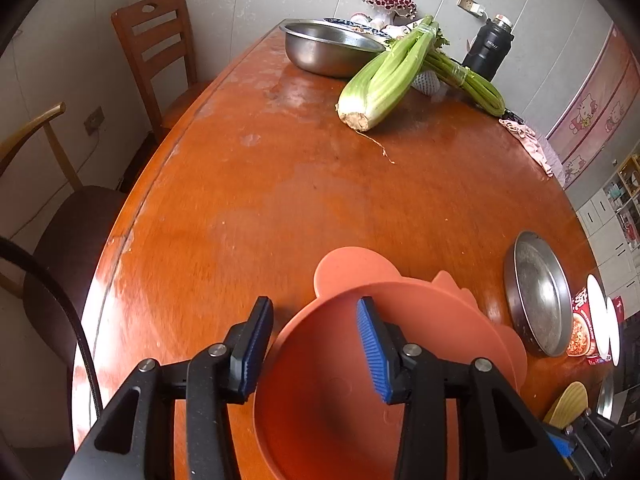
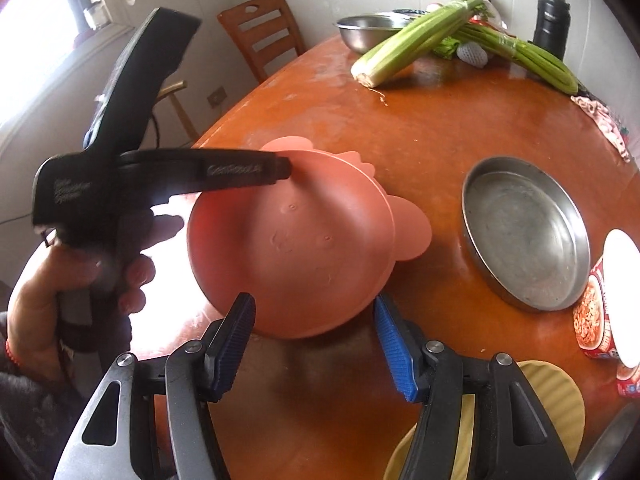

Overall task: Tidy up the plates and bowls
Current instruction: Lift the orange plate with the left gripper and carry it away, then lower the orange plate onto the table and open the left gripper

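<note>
The left gripper straddles the wall of the pink bowl: one pad sits inside the rim, the other outside with a clear gap of air, so the jaws look part spread and not pinching yet. From the right wrist view the bowl looks tipped, its near edge above a shadow on the table, though I cannot tell what carries it. It overlaps a second pink piece with ear-like lobes beneath it, probably so the matching pair can nest. The right gripper hovers just short of the bowl's near edge, jaws spread and empty, seemingly ready to steady or take over. The steel pan lies flat just beside the bowl, a likely next piece for stacking. A yellow plate lies under the right gripper's finger. Celery and a steel bowl sit well apart at the far end, out of the way.
</note>
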### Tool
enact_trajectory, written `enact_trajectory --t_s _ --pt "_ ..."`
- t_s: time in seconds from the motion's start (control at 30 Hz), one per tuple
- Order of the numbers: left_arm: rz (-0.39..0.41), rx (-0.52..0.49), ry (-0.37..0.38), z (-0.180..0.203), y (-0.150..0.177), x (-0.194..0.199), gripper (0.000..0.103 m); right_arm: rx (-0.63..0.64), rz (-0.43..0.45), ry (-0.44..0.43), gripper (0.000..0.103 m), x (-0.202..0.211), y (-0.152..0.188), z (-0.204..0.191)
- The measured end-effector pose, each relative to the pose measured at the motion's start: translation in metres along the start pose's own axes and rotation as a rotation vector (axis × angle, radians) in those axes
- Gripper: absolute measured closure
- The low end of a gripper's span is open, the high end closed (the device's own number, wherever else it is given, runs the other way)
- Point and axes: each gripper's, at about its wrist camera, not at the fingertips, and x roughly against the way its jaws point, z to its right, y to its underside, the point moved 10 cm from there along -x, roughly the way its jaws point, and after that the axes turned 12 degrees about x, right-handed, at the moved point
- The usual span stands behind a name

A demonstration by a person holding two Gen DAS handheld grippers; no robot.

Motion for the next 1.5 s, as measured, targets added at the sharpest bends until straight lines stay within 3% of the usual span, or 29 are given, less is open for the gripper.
enact_trajectory --t_s 0.57,0.9,1.17,1.5 --pt "0.012 0.009 0.008 -0.007 -0.002 0.008 0.053 0.038 0.003 -0.052 0.039 0.004 0.004 -0.023" --pt "0.033 -0.013 0.006 0.002 0.003 0.020 0.040 0.032 0.044 -0.059 0.039 0.019 0.002 -0.016" --pt "0.101 -0.021 -0.011 0.009 0.006 0.051 0.033 0.011 0.086 -0.031 0.039 0.039 0.005 0.001" --pt "0.194 -0.045 0.052 0.051 0.027 0.111 0.031 -0.016 0.155 0.007 0.039 0.082 0.020 0.034"
